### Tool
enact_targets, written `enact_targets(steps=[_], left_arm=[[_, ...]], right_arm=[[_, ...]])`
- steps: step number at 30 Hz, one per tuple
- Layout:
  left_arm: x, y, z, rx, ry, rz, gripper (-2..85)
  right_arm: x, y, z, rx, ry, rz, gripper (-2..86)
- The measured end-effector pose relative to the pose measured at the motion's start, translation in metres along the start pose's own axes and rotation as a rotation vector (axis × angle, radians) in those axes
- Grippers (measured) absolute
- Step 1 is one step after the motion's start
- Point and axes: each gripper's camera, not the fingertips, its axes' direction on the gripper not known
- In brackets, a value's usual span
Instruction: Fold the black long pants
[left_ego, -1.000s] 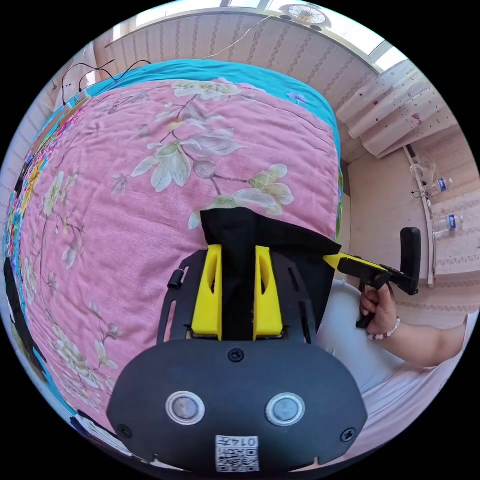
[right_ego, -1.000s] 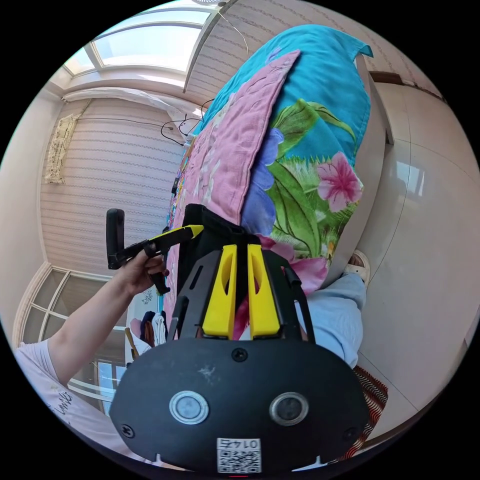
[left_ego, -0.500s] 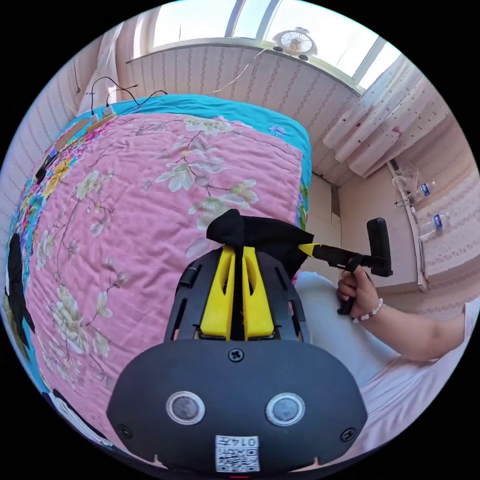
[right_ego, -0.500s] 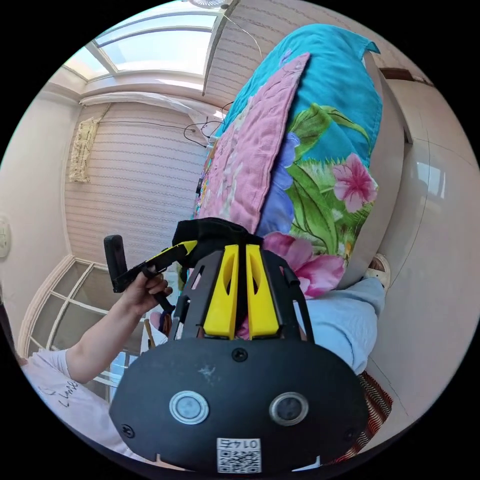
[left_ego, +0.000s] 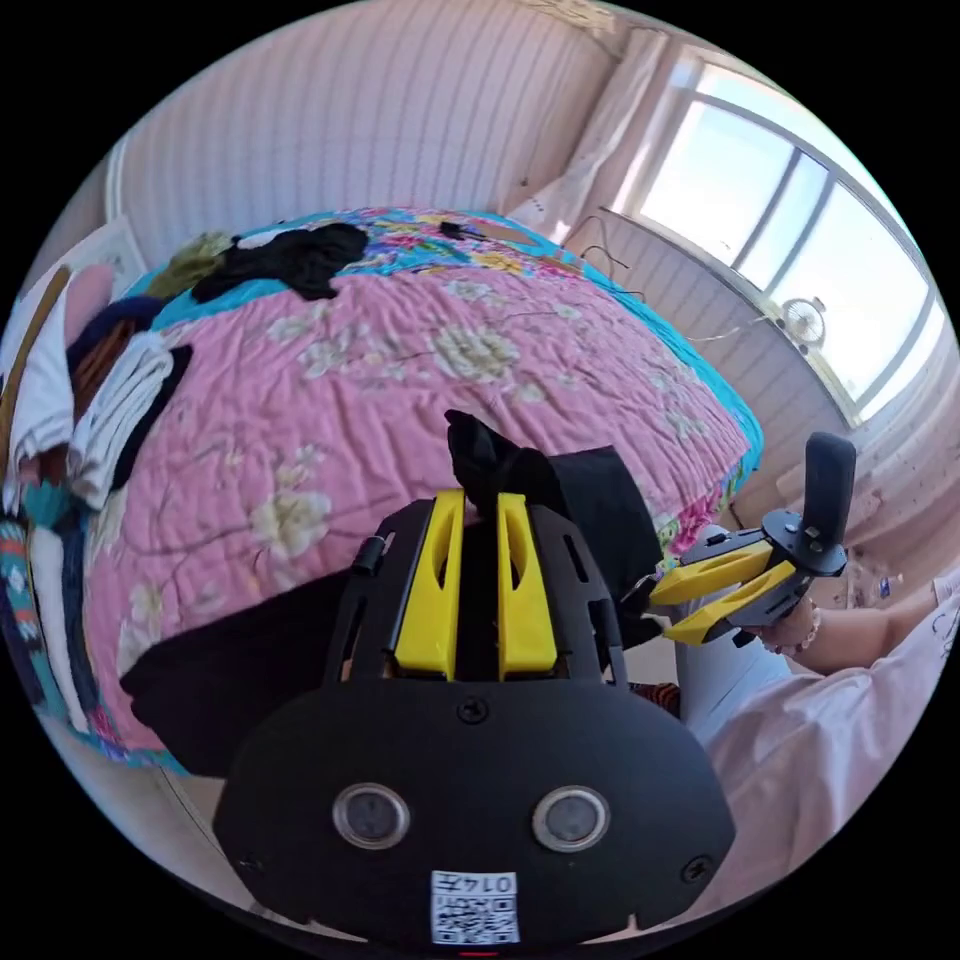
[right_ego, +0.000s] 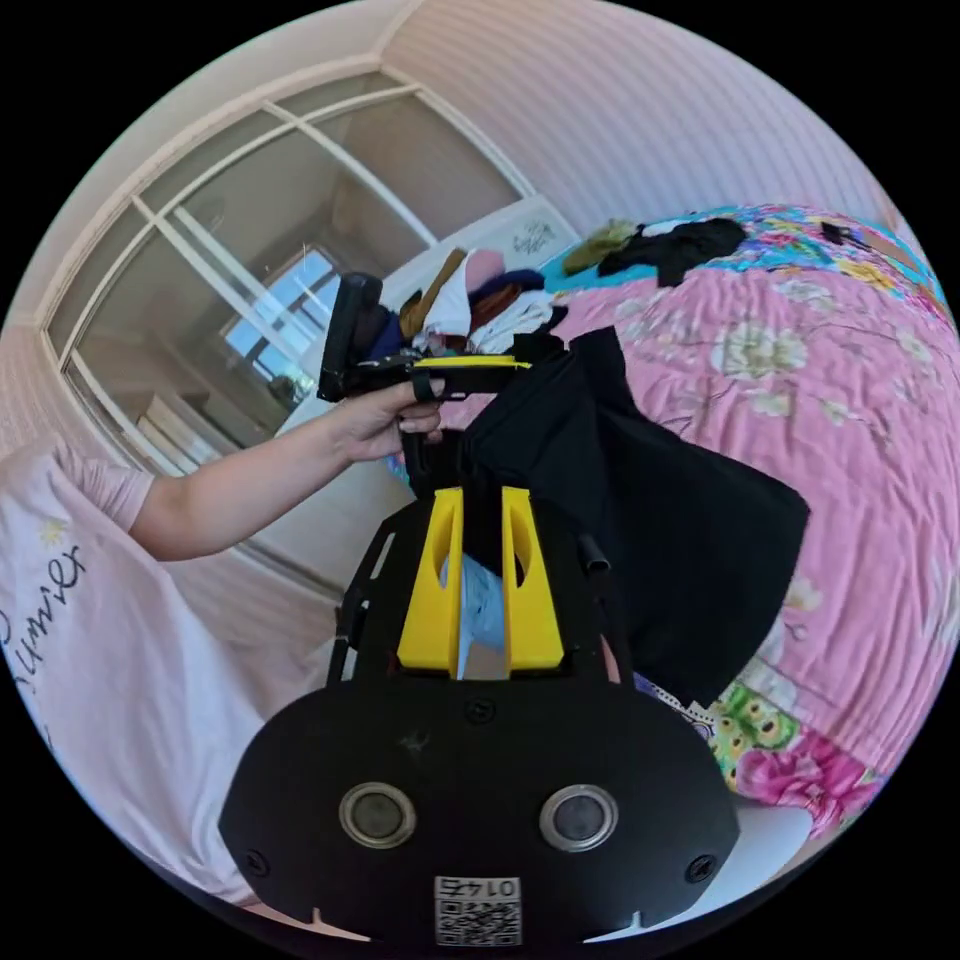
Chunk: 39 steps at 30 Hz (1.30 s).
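Left gripper view first, going left to right. Heap of clothes (left_ego: 90, 400) stacked at the far left edge of the bed. Pink flowered quilt (left_ego: 400, 350) across the middle, with a dark garment (left_ego: 290, 258) lying loose at its far end. Left gripper (left_ego: 478, 500) dead centre, jaws nipped tight on a bunched fold of the black pants (left_ego: 590, 500), rest of the cloth hanging off the bed's near edge toward the lower left. Right gripper (left_ego: 665, 612) off to the right, yellow jaws spread with a clear gap, tips just beside the hanging cloth but not gripping anything. Fan (left_ego: 800, 322) on the window ledge behind.

Right gripper view: person's pink sleeve (right_ego: 100, 620) at left, hand (right_ego: 385, 425) holding the left gripper (right_ego: 520, 362), closed on the top edge of the pants (right_ego: 680, 540). Right gripper (right_ego: 480, 495) in the middle, jaws apart, light blue fabric visible through the gap. Pants draped down in front of the quilt (right_ego: 860, 400) on the right.
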Motion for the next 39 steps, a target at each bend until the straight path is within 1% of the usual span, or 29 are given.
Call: enact_targets(steps=[1,3,6,8,10,14,17,19,20,22,23,24,25,26,28,31,35,37,39], left_arm=[[-0.024,0.029,-0.009,-0.003,-0.008,-0.056,5.3],[-0.051,0.068,-0.020,-0.008,-0.019,-0.120,5.2],[-0.078,0.116,-0.032,-0.021,-0.011,-0.200,5.2],[-0.086,0.137,-0.036,-0.026,0.001,-0.230,5.2],[-0.088,0.145,-0.037,-0.038,0.008,-0.245,5.5],[-0.082,0.148,-0.038,-0.031,-0.033,-0.187,7.2],[-0.090,0.148,-0.025,-0.083,-0.047,-0.171,8.4],[-0.099,0.151,-0.015,-0.140,-0.012,-0.184,8.2],[-0.105,0.152,-0.012,-0.184,-0.004,-0.188,7.4],[-0.114,0.155,-0.015,-0.204,-0.011,-0.189,4.4],[-0.119,0.159,-0.021,-0.198,0.009,-0.176,1.4],[-0.121,0.161,-0.024,-0.196,0.011,-0.175,1.0],[-0.126,0.165,-0.033,-0.186,0.019,-0.166,0.3],[-0.130,0.171,-0.043,-0.168,0.030,-0.158,-0.1],[-0.135,0.182,-0.061,-0.136,0.059,-0.149,-0.5],[-0.143,0.201,-0.092,-0.087,0.066,-0.147,-0.8],[-0.171,0.220,-0.116,-0.064,-0.012,-0.196,-0.6],[-0.189,0.225,-0.108,-0.096,-0.006,-0.249,0.1],[-0.203,0.227,-0.102,-0.165,-0.025,-0.288,2.5]], right_arm=[[-0.005,-0.014,0.027,-0.085,-0.028,0.004,7.2],[-0.013,-0.031,0.051,-0.156,-0.080,0.010,7.5],[-0.022,-0.061,0.069,-0.208,-0.074,0.003,7.1],[-0.024,-0.087,0.076,-0.241,-0.026,-0.006,7.0],[-0.026,-0.132,0.084,-0.261,0.068,-0.024,7.4],[-0.026,-0.212,0.104,-0.265,0.193,-0.047,9.4],[-0.022,-0.273,0.134,-0.309,0.330,-0.070,10.9],[-0.017,-0.309,0.164,-0.370,0.429,-0.076,10.5],[-0.016,-0.316,0.172,-0.396,0.443,-0.075,10.2],[-0.006,-0.335,0.202,-0.517,0.480,-0.044,9.5],[-0.005,-0.339,0.207,-0.532,0.472,-0.037,9.1],[-0.008,-0.348,0.208,-0.532,0.461,-0.043,8.3],[-0.013,-0.358,0.206,-0.531,0.441,-0.050,4.1],[-0.017,-0.363,0.203,-0.522,0.416,-0.064,2.1],[-0.036,-0.378,0.186,-0.460,0.374,-0.128,0.5],[-0.060,-0.397,0.168,-0.397,0.330,-0.212,-0.2],[-0.079,-0.427,0.174,-0.386,0.257,-0.266,0.0],[-0.076,-0.446,0.200,-0.449,0.296,-0.237,0.7],[-0.066,-0.456,0.223,-0.520,0.351,-0.180,2.5]])
